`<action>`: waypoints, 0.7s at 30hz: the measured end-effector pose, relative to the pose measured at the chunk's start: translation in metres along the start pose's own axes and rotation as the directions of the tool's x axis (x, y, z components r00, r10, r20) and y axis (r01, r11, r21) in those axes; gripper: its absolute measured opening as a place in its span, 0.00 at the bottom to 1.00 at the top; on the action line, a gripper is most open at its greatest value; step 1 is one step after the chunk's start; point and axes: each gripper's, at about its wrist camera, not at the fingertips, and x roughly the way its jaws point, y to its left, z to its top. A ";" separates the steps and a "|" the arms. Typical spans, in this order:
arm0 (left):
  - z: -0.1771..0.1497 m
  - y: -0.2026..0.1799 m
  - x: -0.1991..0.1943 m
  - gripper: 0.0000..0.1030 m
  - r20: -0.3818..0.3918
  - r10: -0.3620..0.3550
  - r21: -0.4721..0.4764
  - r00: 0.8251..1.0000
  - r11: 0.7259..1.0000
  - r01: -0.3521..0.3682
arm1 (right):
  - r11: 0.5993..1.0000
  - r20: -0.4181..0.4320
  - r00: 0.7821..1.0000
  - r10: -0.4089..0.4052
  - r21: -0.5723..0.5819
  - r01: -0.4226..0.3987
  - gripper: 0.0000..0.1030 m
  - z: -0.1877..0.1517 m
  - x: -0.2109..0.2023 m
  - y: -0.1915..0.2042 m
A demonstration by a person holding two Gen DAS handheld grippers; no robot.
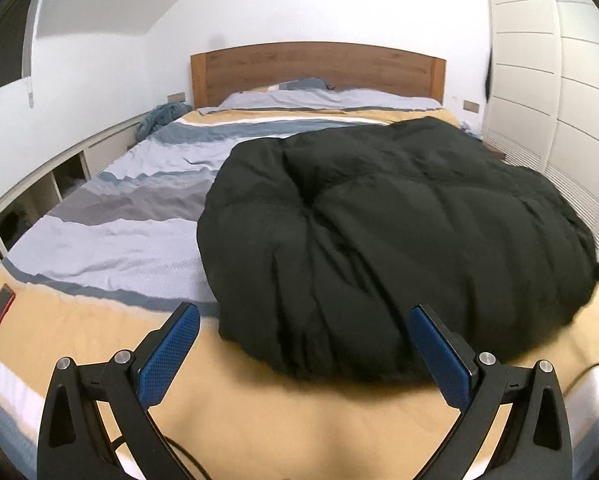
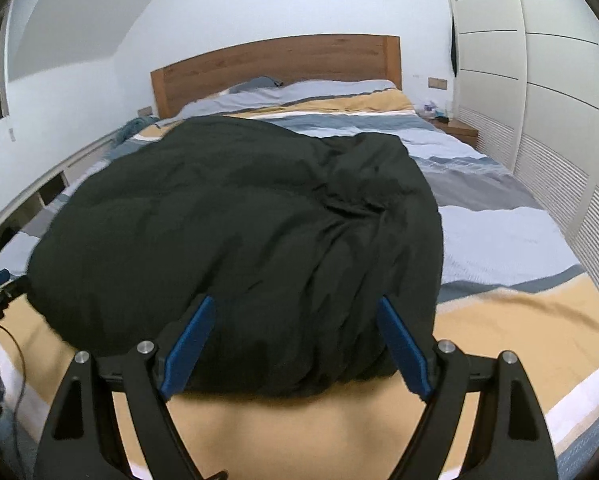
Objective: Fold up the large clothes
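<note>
While the black puffy jacket [image 1: 399,232] lies bunched on the striped bed [image 1: 111,240], both grippers — left [image 1: 303,350], right [image 2: 295,344] — stand spread wide, seemingly short of its near edge, holding nothing.

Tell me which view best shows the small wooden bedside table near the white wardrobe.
The right wrist view: the small wooden bedside table shows its top and front beside the white wardrobe. In the left wrist view only a dark sliver of it shows past the puffy black garment.
</note>
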 end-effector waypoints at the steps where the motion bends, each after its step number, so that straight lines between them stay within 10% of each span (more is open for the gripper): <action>1: -0.002 -0.005 -0.010 1.00 -0.001 -0.001 0.006 1.000 1.000 0.001 | 1.000 -0.009 1.000 -0.002 -0.005 0.002 0.81 -0.003 -0.006 0.006; 21: -0.051 -0.026 -0.132 1.00 -0.039 0.010 -0.062 0.999 0.998 -0.012 | 0.995 -0.030 0.996 -0.090 -0.036 0.089 0.81 -0.046 -0.124 0.079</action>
